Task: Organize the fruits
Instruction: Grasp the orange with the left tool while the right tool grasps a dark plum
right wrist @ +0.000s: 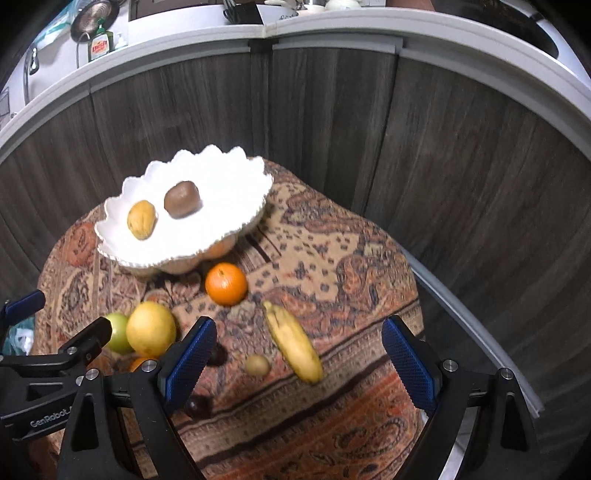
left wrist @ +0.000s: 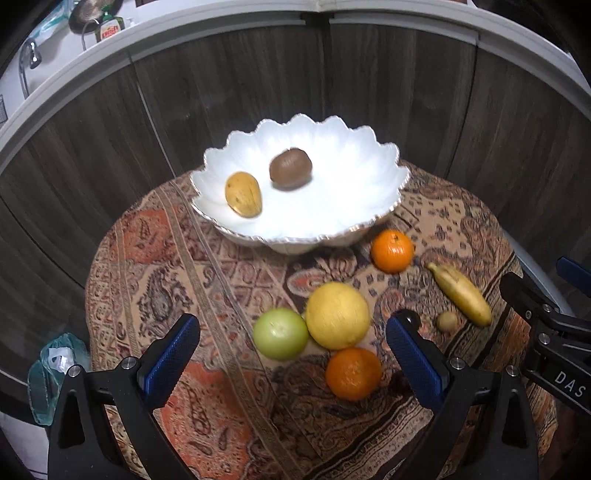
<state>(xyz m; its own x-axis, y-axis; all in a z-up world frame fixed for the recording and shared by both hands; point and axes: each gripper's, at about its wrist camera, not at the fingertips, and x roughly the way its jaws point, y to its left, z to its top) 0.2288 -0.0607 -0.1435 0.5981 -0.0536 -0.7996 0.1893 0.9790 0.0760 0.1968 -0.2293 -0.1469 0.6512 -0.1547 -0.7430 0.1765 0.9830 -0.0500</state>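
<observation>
Left gripper (left wrist: 293, 334): wide, empty; green apple (left wrist: 280, 333) and lemon (left wrist: 337, 315) between its fingers.
Right gripper (right wrist: 299, 349): wide, empty; banana (right wrist: 293, 345) between its fingers.
Bowl (left wrist: 354, 147): well ahead.

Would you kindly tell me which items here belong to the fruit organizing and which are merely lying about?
Job: white bowl, kiwi, banana, oranges, green apple, large yellow fruit.
Lying about: dish soap bottle, faucet, plastic bag.

White scalloped bowl (left wrist: 369, 177) holds kiwi (left wrist: 290, 168) and yellow fruit (left wrist: 243, 194); ahead of left gripper (left wrist: 291, 343): green apple (left wrist: 280, 333), grapefruit (left wrist: 337, 315), orange (left wrist: 353, 373).
</observation>
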